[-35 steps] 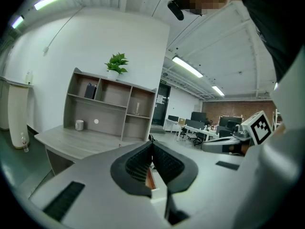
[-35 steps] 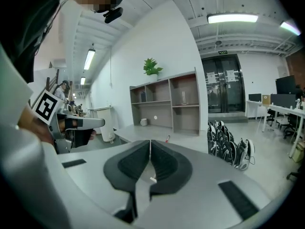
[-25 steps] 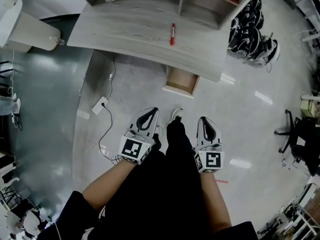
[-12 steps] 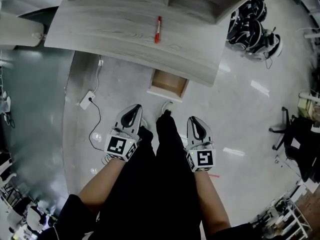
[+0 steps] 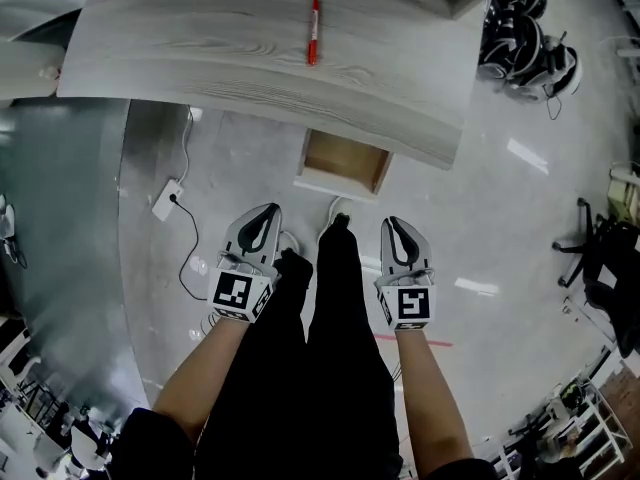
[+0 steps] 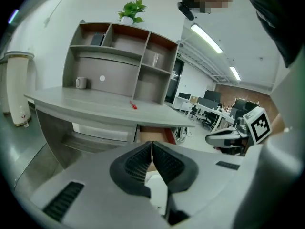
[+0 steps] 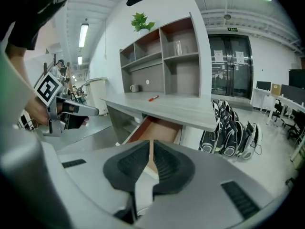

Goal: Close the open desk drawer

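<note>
The open drawer (image 5: pixel 345 163), brown inside with a white front, sticks out from under the grey desk (image 5: pixel 240 58). It also shows in the right gripper view as a brown drawer (image 7: pixel 155 130), and a strip of the drawer (image 6: pixel 157 130) shows under the desk edge in the left gripper view. My left gripper (image 5: pixel 268 211) is shut and empty, short of the drawer's front on the left. To the right of the drawer front my right gripper (image 5: pixel 387 223) is shut too, holding nothing. Both point toward the desk.
A red marker (image 5: pixel 314 31) lies on the desk top. A white power strip (image 5: pixel 166 199) with a cable lies on the floor at left. Black bags (image 5: pixel 525 43) stand to the right of the desk. The person's dark legs (image 5: pixel 325 328) are between the grippers.
Both grippers have sunk lower and the view has come closer to the desk. The drawer looks larger and still stands open. Both jaws stayed shut.
</note>
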Demonstrator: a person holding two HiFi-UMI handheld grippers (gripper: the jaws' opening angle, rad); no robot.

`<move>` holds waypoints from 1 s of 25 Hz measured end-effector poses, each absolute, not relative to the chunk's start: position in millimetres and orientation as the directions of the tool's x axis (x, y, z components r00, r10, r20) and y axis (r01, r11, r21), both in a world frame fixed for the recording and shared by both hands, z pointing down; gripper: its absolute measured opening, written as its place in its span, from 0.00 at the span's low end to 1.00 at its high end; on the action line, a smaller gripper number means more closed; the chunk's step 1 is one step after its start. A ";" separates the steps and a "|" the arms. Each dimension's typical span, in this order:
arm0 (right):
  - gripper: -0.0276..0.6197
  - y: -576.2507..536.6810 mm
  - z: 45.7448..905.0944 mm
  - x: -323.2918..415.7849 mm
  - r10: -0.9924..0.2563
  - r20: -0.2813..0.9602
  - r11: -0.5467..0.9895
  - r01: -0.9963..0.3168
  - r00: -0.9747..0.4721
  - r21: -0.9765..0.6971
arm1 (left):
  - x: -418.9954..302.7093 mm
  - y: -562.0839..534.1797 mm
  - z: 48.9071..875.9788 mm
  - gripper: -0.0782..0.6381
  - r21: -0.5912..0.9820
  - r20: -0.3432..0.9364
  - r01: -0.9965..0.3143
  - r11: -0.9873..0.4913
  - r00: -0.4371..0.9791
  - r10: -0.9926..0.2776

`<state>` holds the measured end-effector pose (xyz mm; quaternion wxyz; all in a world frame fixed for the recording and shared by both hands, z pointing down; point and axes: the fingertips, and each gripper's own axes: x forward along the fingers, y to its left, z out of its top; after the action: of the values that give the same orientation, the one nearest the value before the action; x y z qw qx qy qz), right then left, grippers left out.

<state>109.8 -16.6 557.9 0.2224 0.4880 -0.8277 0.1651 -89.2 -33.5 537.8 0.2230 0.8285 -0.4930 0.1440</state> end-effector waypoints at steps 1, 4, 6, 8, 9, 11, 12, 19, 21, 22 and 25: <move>0.08 -15.9 563.9 111.2 -0.733 0.535 0.468 -0.882 -0.420 -0.051 | -88.4 -33.2 545.1 0.13 0.229 0.462 -0.877 -0.423 0.481 -0.746; 0.09 -14.4 583.3 111.3 -0.728 0.548 0.466 -0.884 -0.412 -0.046 | -89.1 -34.9 568.2 0.13 0.229 0.468 -0.859 -0.459 0.510 -0.722; 0.12 -12.8 599.0 109.0 -0.715 0.560 0.470 -0.881 -0.419 -0.058 | -91.4 -38.3 583.2 0.13 0.208 0.471 -0.850 -0.483 0.520 -0.712; 0.18 -10.1 613.9 110.0 -0.697 0.578 0.474 -0.878 -0.424 -0.072 | -92.5 -43.2 595.5 0.13 0.196 0.471 -0.845 -0.497 0.526 -0.709; 0.18 -8.7 620.4 111.4 -0.691 0.587 0.472 -0.878 -0.422 -0.076 | -93.0 -45.6 600.8 0.13 0.189 0.470 -0.844 -0.502 0.527 -0.708; 0.18 -4.7 632.2 112.3 -0.681 0.603 0.468 -0.880 -0.416 -0.078 | -94.8 -48.0 612.1 0.14 0.178 0.476 -0.839 -0.514 0.531 -0.701; 0.18 -1.7 637.9 111.3 -0.676 0.611 0.466 -0.881 -0.412 -0.079 | -95.7 -47.5 618.7 0.15 0.174 0.483 -0.834 -0.524 0.536 -0.692; 0.24 9.4 671.4 109.7 -0.661 0.647 0.463 -0.885 -0.380 -0.047 | -82.7 -47.5 651.5 0.26 0.112 0.512 -0.794 -0.598 0.561 -0.650; 0.25 7.6 678.3 110.0 -0.665 0.649 0.452 -0.891 -0.370 -0.045 | -80.5 -45.9 663.6 0.28 0.143 0.522 -0.795 -0.589 0.567 -0.638; 0.25 6.1 681.2 109.4 -0.668 0.649 0.444 -0.895 -0.365 -0.045 | -80.8 -43.7 670.0 0.28 0.163 0.527 -0.797 -0.582 0.569 -0.631; 0.25 -0.5 686.8 109.1 -0.678 0.650 0.428 -0.903 -0.343 -0.030 | -79.1 -35.0 684.2 0.29 0.178 0.546 -0.795 -0.580 0.570 -0.614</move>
<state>109.1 -0.5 686.8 0.2852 0.4971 -0.7954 0.1973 -79.1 -35.0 684.2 0.2071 0.8614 -0.4090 0.2185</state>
